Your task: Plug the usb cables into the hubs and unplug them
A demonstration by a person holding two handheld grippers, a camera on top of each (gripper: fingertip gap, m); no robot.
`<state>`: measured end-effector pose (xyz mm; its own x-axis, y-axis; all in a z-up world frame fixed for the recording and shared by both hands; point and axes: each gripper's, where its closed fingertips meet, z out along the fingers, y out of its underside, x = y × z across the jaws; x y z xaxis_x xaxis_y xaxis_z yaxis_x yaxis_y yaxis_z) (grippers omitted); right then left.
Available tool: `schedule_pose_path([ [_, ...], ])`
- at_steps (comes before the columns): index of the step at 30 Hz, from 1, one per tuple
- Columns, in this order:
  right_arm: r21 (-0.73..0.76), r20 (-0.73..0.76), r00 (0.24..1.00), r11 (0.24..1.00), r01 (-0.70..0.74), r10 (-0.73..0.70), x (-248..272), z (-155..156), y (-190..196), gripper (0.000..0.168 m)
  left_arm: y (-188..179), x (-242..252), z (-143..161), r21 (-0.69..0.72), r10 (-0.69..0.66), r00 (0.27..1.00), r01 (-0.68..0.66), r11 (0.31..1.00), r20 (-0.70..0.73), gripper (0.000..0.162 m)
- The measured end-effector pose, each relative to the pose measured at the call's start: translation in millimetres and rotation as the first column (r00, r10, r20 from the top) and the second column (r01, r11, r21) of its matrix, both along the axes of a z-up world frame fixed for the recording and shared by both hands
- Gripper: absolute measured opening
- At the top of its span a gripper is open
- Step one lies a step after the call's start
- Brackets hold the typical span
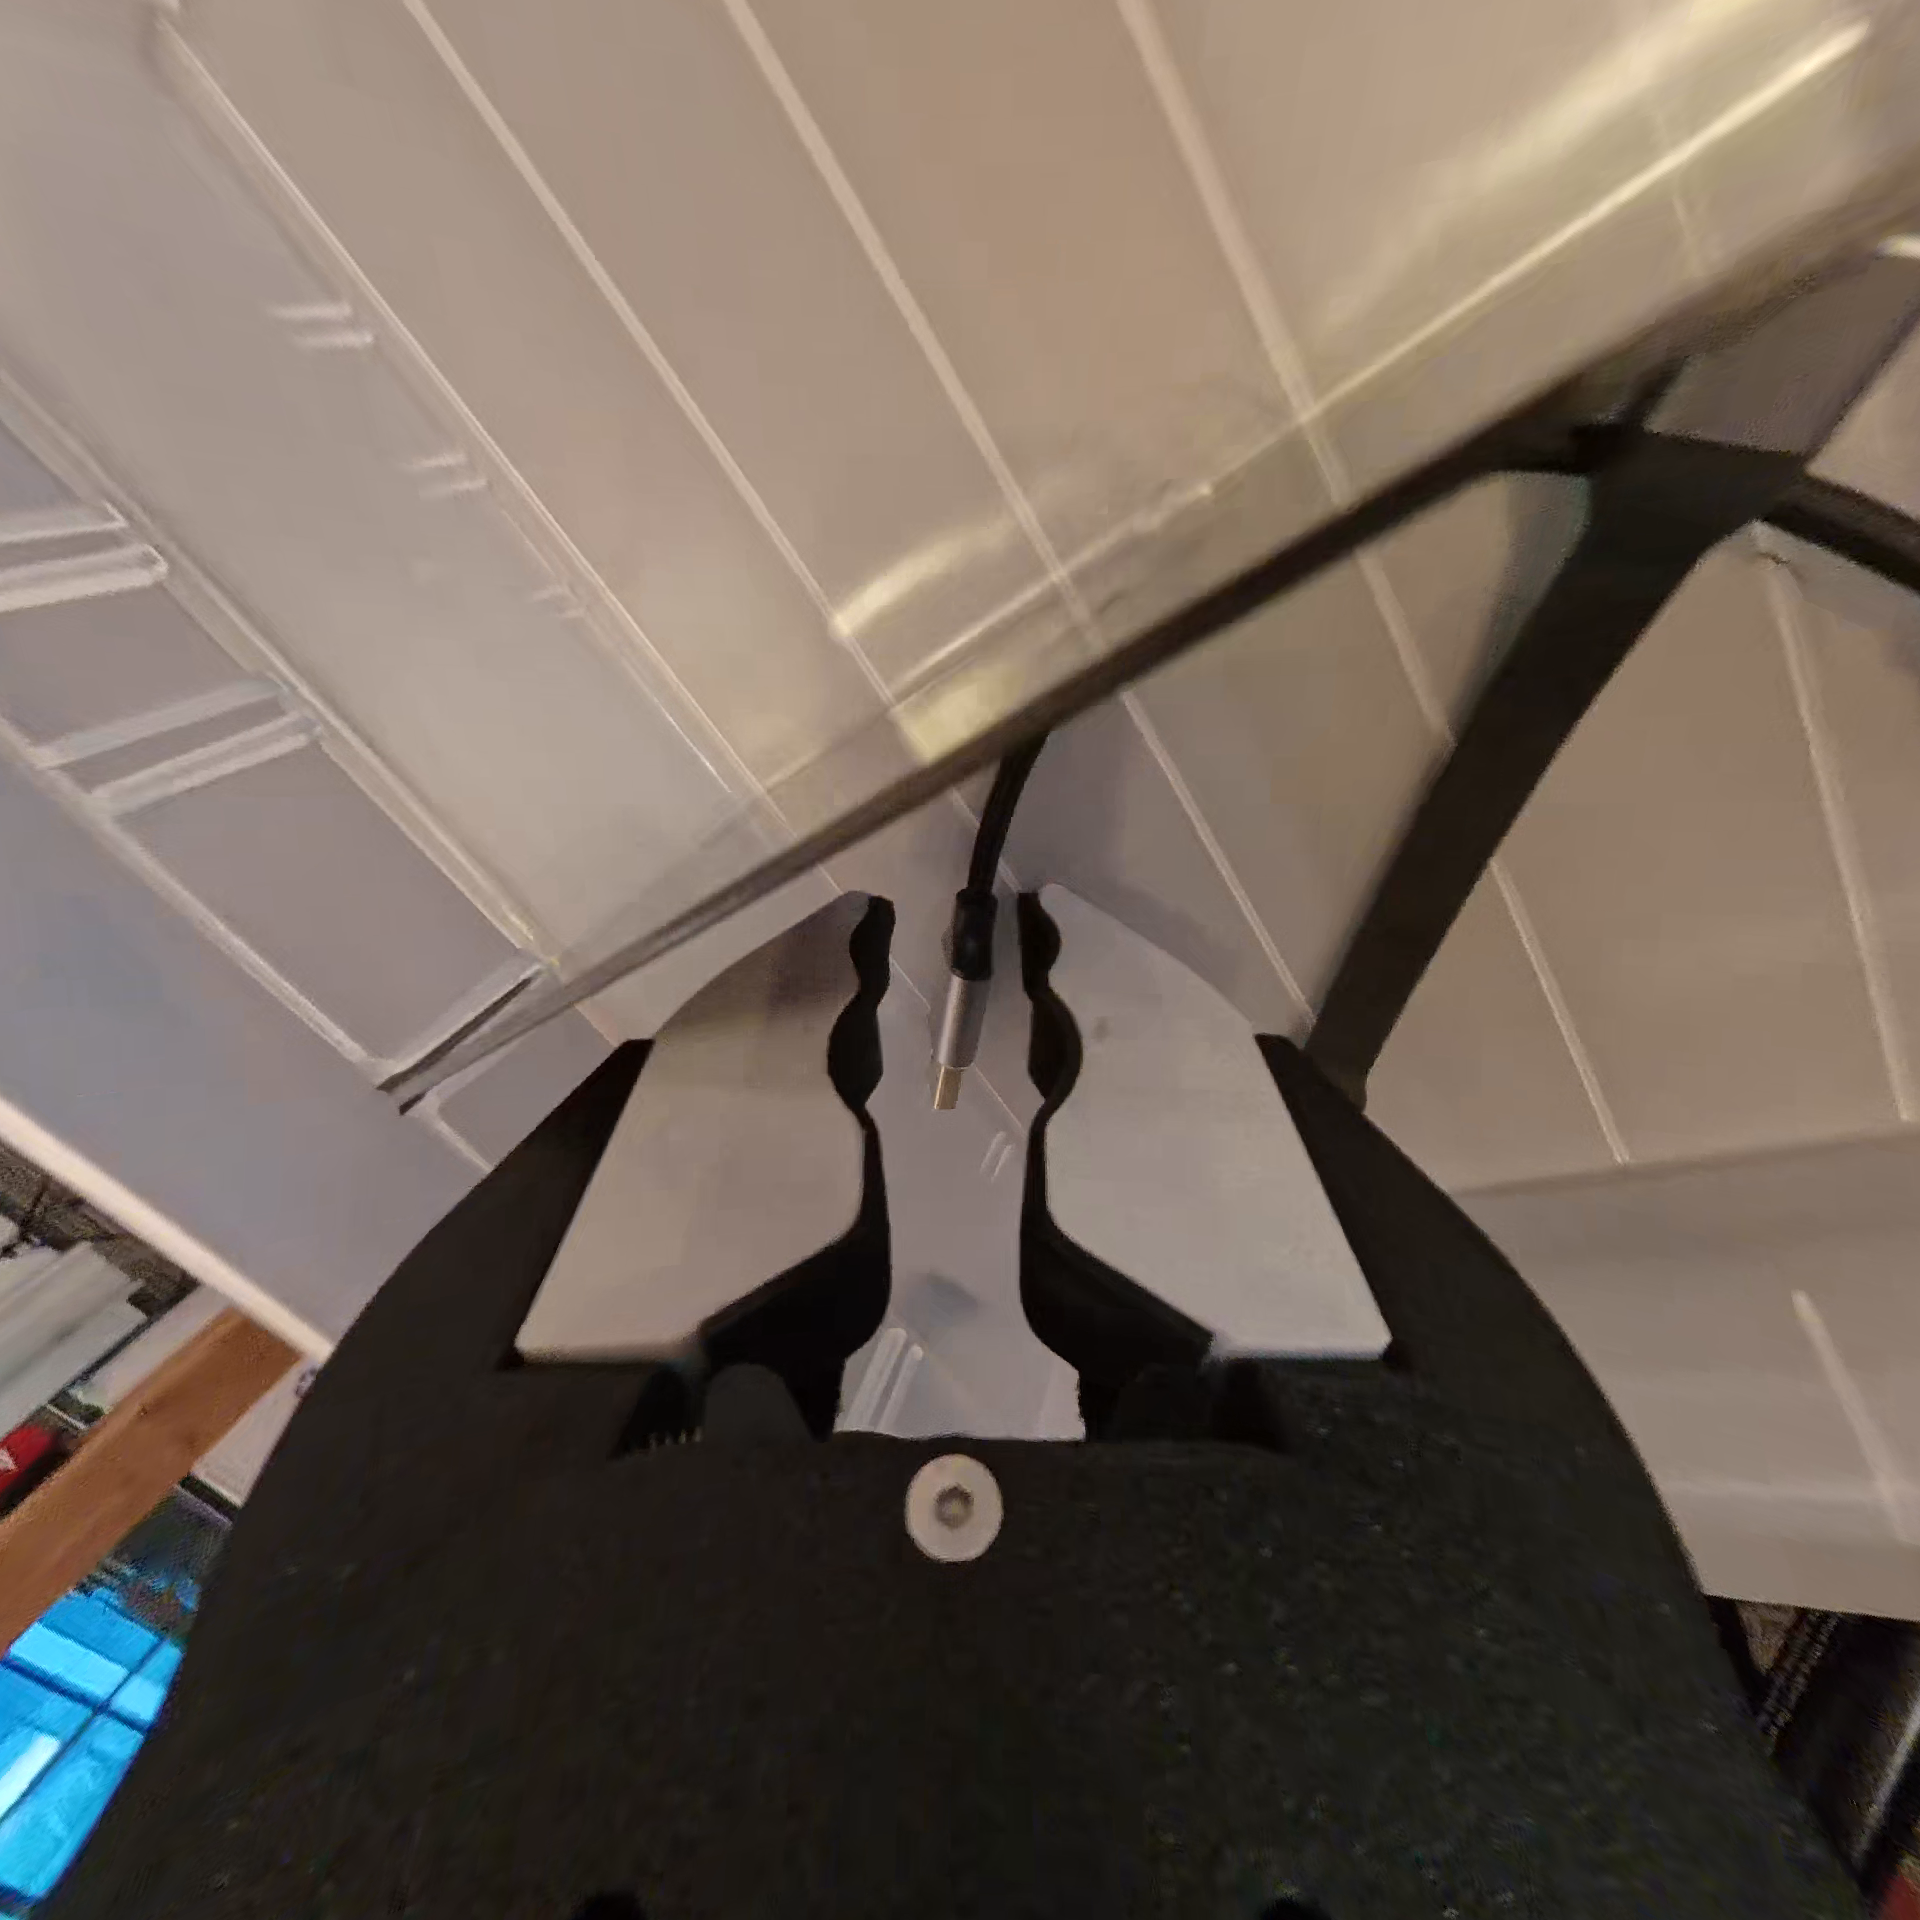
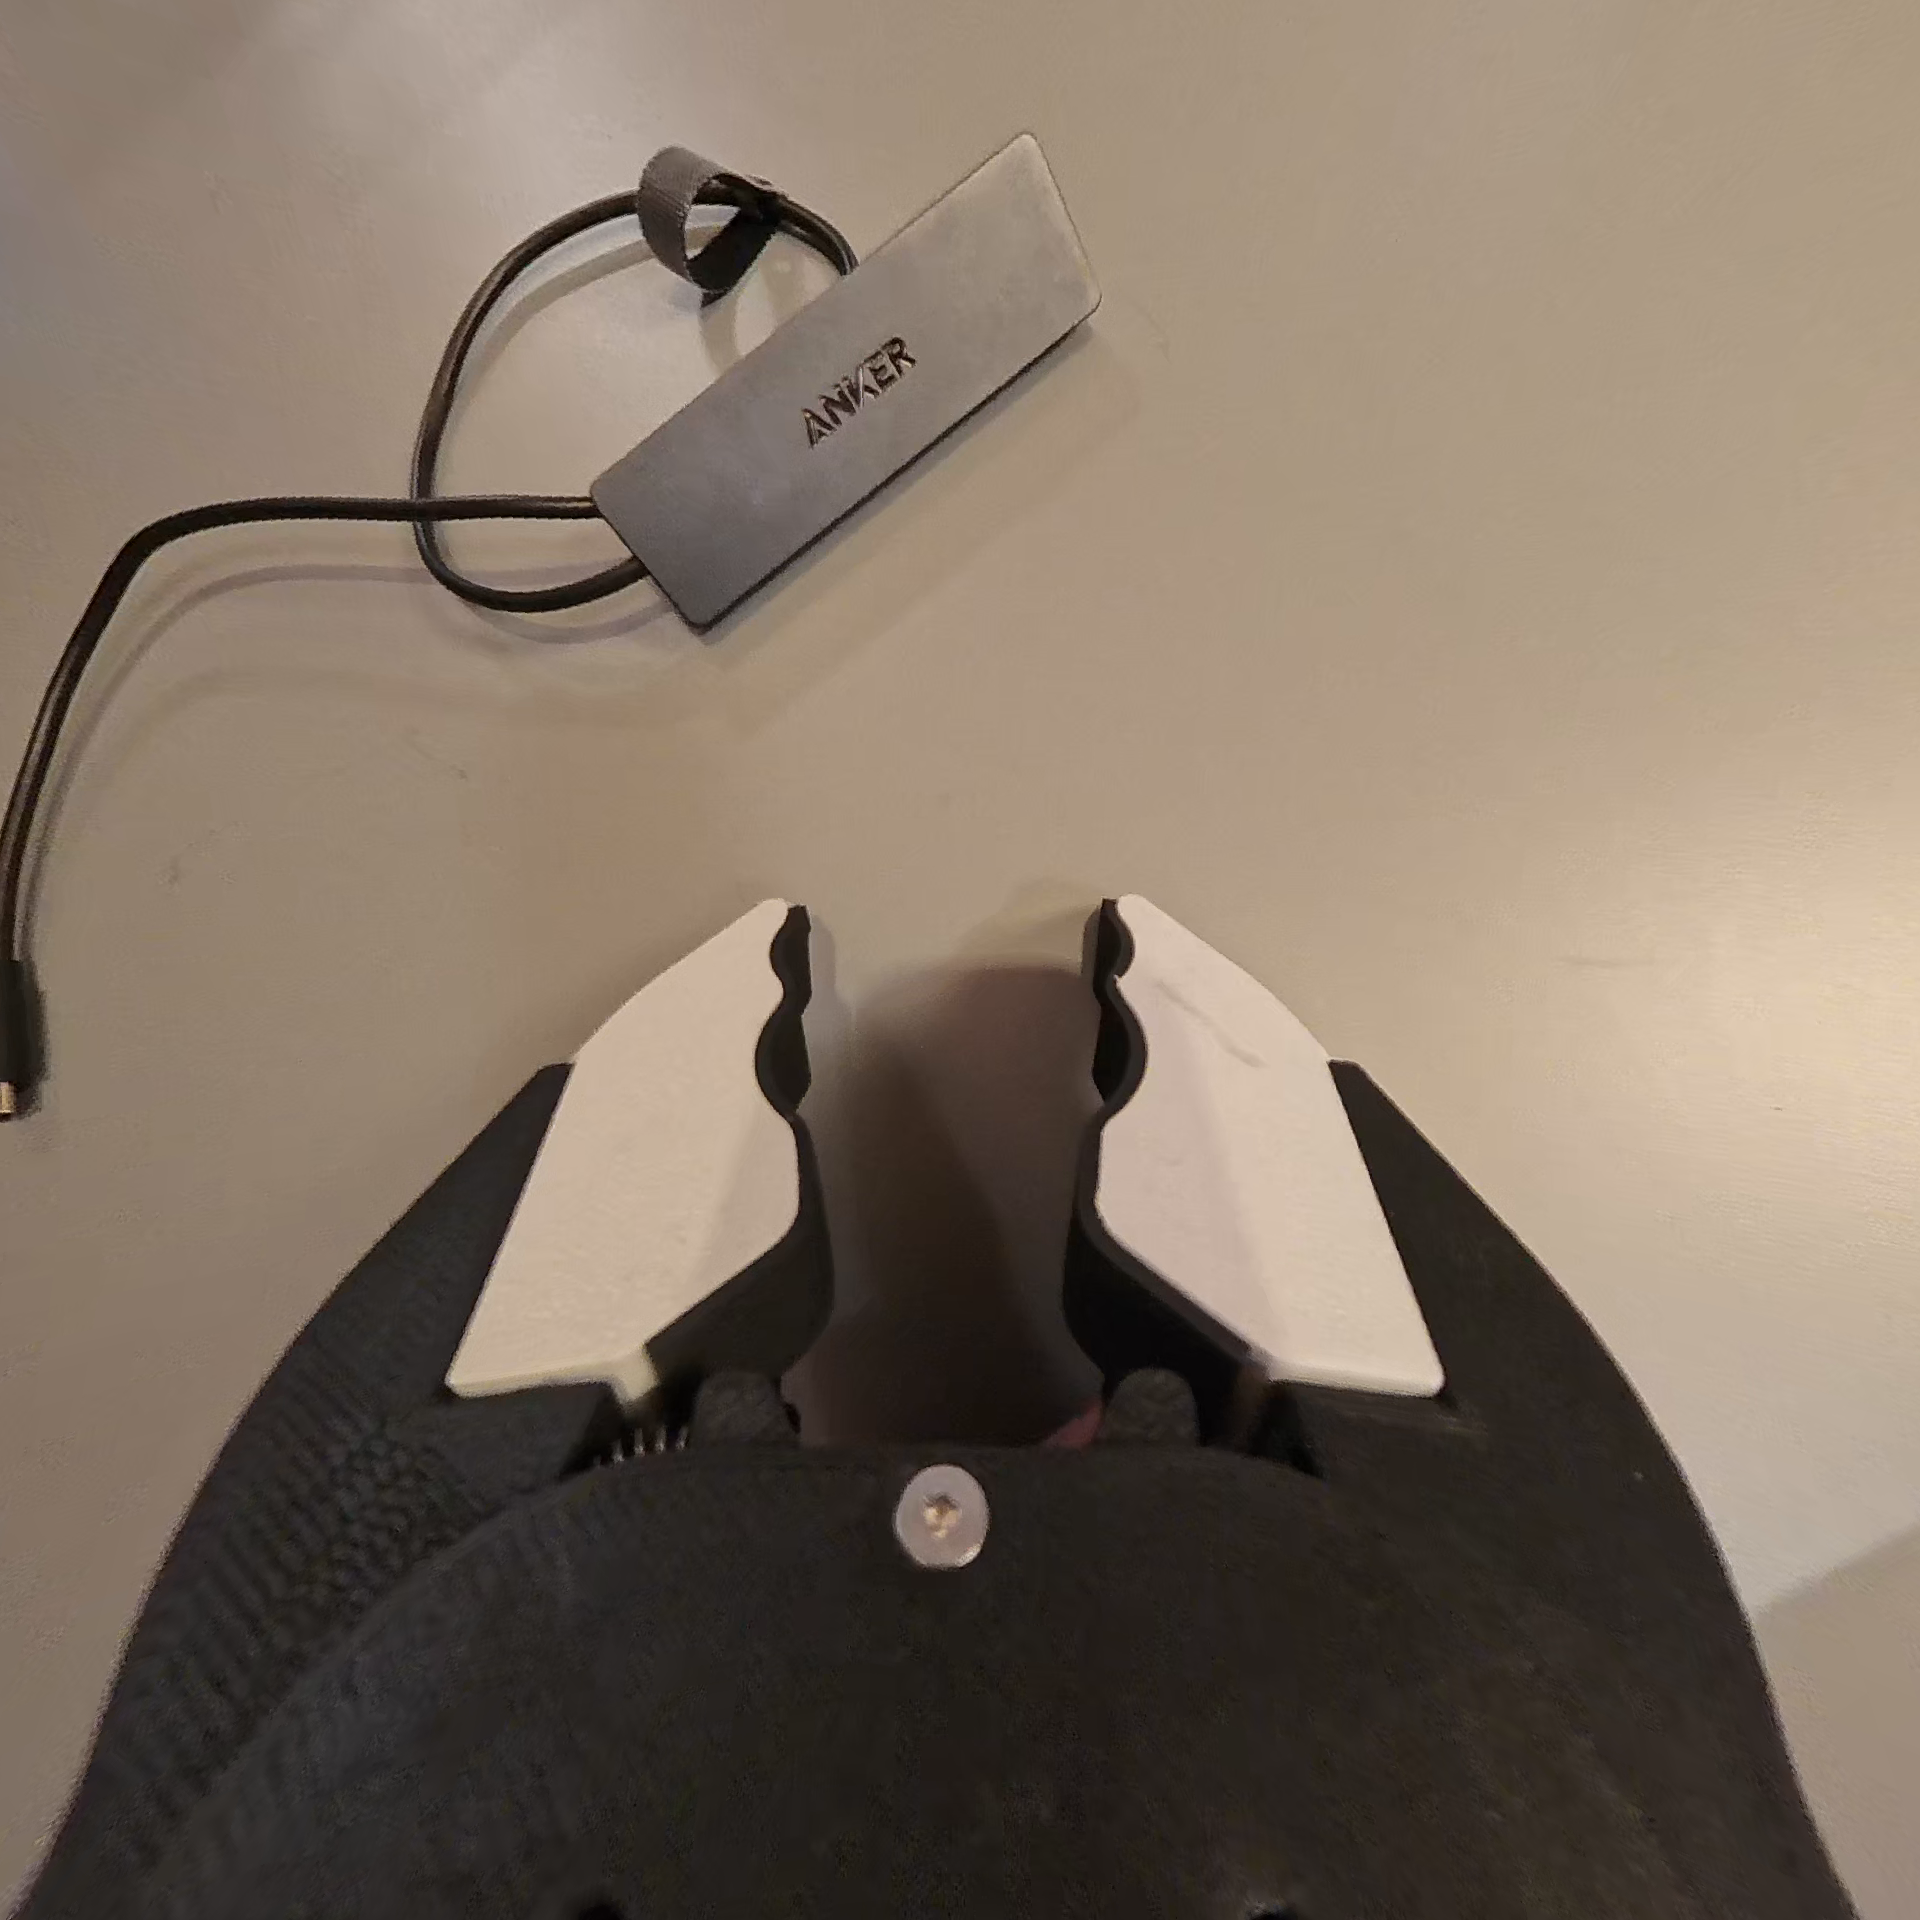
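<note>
In the left wrist view a black braided USB cable (image 1: 987, 831) hangs down over the table edge and ends in a silver plug (image 1: 958, 1023). The plug shows in the gap between the fingers of my left gripper (image 1: 954, 912), touching neither; the jaws are open. In the right wrist view a flat grey hub (image 2: 847, 384) lies on the beige table (image 2: 1455, 623), ahead and slightly left of my right gripper (image 2: 948, 920), which is open and empty. The hub's own black cable (image 2: 447, 416) loops through a grey strap (image 2: 691, 223) and runs left to a small plug (image 2: 16, 1049).
The left view is tilted and blurred. The table edge (image 1: 1143, 665) crosses it diagonally, with a black table leg (image 1: 1507, 779) at right and a white panelled wall (image 1: 623, 364) behind. A wooden surface (image 1: 125, 1455) and a blue lit object (image 1: 73, 1704) sit at lower left. Across from one pair of fingers to the other is roughly 65 centimetres. The right tips stand about 11 centimetres off the flat grey hub (image 2: 847, 384).
</note>
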<state>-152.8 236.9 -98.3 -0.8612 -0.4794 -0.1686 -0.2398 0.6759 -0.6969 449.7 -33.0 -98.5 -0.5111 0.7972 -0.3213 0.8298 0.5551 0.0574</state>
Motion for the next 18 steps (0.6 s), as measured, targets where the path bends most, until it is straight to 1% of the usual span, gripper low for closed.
schedule_pose_path([
  [4, 0.0, 0.003, 1.0, 1.0, -0.006, 0.006, 0.6, 0.2, 0.8, 0.052, 3.5, -1.9, -3.6, 0.077, 0.097, 0.994, -0.092, 0.993, -0.06, 0.008],
  [8, 0.0, 0.013, 1.0, 1.0, -0.012, 0.012, 1.3, 0.8, 1.7, 0.052, 4.0, -2.1, -3.9, 0.095, 0.115, 0.99, -0.107, 0.99, -0.081, 0.008],
  [12, -0.004, 0.016, 1.0, 1.0, -0.017, 0.017, 1.7, 1.6, 2.7, 0.052, 4.6, -2.7, 1.8, 0.04, 0.069, 0.994, -0.066, 0.997, -0.087, 0.008],
  [15, -0.006, 0.02, 1.0, 1.0, -0.019, 0.019, 1.8, 2.2, 3.5, 0.052, 7.7, -1.9, 22.1, -0.04, 0.051, 0.994, -0.055, 0.998, -0.093, 0.007],
  [18, -0.006, 0.023, 0.999, 1.0, -0.022, 0.022, 2.1, 2.5, 3.7, 0.053, 12.3, -2.6, 57.7, -0.133, 0.02, 0.995, -0.033, 0.991, -0.098, 0.007],
])
